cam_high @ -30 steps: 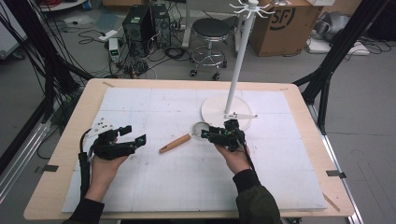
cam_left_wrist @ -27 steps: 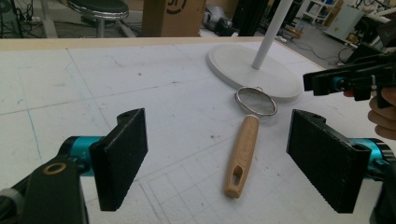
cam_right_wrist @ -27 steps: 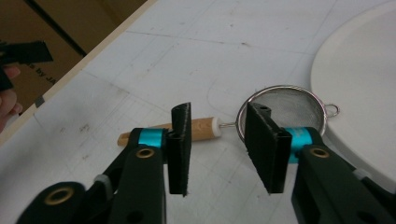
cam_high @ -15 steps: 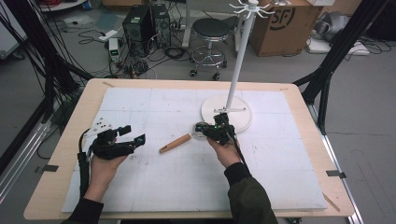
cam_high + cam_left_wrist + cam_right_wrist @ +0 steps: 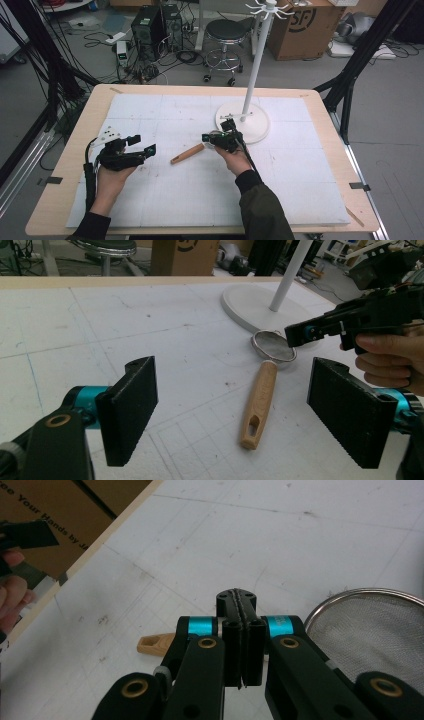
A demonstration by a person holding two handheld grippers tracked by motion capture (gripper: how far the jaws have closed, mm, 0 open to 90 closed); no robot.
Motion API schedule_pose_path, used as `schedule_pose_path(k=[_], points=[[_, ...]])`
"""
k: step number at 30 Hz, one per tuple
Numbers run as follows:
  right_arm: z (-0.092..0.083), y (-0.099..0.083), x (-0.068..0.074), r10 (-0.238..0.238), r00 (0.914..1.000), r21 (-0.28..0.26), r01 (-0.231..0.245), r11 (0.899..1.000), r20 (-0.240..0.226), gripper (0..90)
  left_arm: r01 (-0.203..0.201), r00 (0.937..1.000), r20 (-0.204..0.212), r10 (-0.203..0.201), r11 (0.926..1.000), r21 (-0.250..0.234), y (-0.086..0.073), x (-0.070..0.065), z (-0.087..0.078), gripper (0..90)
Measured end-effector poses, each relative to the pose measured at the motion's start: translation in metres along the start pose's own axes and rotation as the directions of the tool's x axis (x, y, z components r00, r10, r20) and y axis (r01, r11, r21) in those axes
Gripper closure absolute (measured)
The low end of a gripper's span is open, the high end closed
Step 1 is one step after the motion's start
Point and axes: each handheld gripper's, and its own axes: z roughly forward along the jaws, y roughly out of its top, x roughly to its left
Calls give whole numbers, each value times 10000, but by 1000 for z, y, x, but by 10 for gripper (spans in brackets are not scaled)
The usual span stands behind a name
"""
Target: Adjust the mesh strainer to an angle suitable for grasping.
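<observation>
A small strainer lies on the white mat, its wooden handle pointing toward the near left and its wire mesh bowl toward the stand. My right gripper hangs just over the near rim of the bowl. Its jaws have just been closing and now stand shut, pad against pad, with nothing visible between them. The handle's end peeks out behind it. My left gripper rests at the left, open wide and empty, facing the strainer.
A white hook stand rises from a round base just behind the strainer, its pole topped with hooks. The mat covers most of the wooden table. A stool and boxes stand on the floor beyond.
The right gripper has slid left over the strainer's bowl, which it now covers in the high view, and its jaws have come together. The left gripper has stayed where it was.
</observation>
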Motion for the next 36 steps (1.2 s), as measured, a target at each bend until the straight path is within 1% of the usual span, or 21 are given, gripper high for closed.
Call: schedule_pose_path(k=[3,5,6,8,9,10,11,12,13,14,16,18,21,23,25,28,29,31,32,33,36], points=[[4,-1,-3,118,9999,39,-118,9999,-81,900,26,10000,0,-26,10000,-31,0,0,0,209],[7,0,-4,190,9995,68,-189,9998,-240,900,17,10000,-20,-17,10000,-10,0,0,0,209],[12,2,-4,131,9996,248,-125,9996,-252,900,4,10000,-31,-4,10000,10,0,0,0,209],[14,4,-4,73,9993,349,-60,9994,-362,900,-9,10000,-16,9,10000,18,0,1,1,209],[19,8,-2,-75,9991,609,100,9981,-407,900,-28,10000,7,28,10000,3,0,1,1,209],[19,8,-2,-75,9991,609,100,9981,-407,900,-19,10000,8,19,10000,17,0,1,1,209],[24,11,0,-178,9985,763,217,9968,-519,900,-54,10000,4,54,10000,34,-1,1,2,209],[24,11,0,-178,9985,763,217,9968,-519,900,-49,10000,6,49,10000,41,-1,1,2,209],[27,13,-1,-252,9983,899,298,9955,-526,900,-54,10000,14,54,10000,55,-1,1,2,209],[29,14,-1,-276,9984,958,322,9949,-486,900,0,10000,-1,0,10000,17,-1,1,2,209],[32,15,-4,-144,9984,1117,205,9935,-555,900,-4,10000,-14,4,10000,10,-1,2,2,209],[34,15,-7,-172,9986,1160,229,9930,-498,900,34,10000,-43,-34,10000,-38,0,3,1,209],[36,15,-11,52,9992,1304,0,9915,-391,900,18,10000,-6,-18,10000,-11,0,3,1,209],[37,14,-15,58,9994,1356,-12,9908,-332,900,4,10000,25,-4,10000,-35,-1,3,1,209],[38,13,-16,193,9994,1500,-147,9886,-292,900,-16,10000,59,16,10000,3,-1,2,2,209],[42,12,-18,110,9997,1659,-69,9861,-239,900,-31,10000,66,31,10000,5,-1,1,2,209],[43,11,-18,111,9998,1734,-86,9848,-139,900,-16,10000,61,16,10000,-3,-1,1,2,209],[44,10,-20,-72,10000,1820,69,9833,7,900,-27,10000,36,27,10000,-16,-1,2,1,209],[44,10,-20,52,10000,1839,-42,9829,-50,900,-17,10000,54,17,10000,-24,-1,2,1,209],[44,10,-20,51,10000,1862,-47,9825,-18,900,4,10000,48,-4,10000,-2,-1,2,1,209],[42,10,-18,-198,9997,1966,167,9803,139,900,11,10000,72,-11,10000,54,-1,1,3,209]])
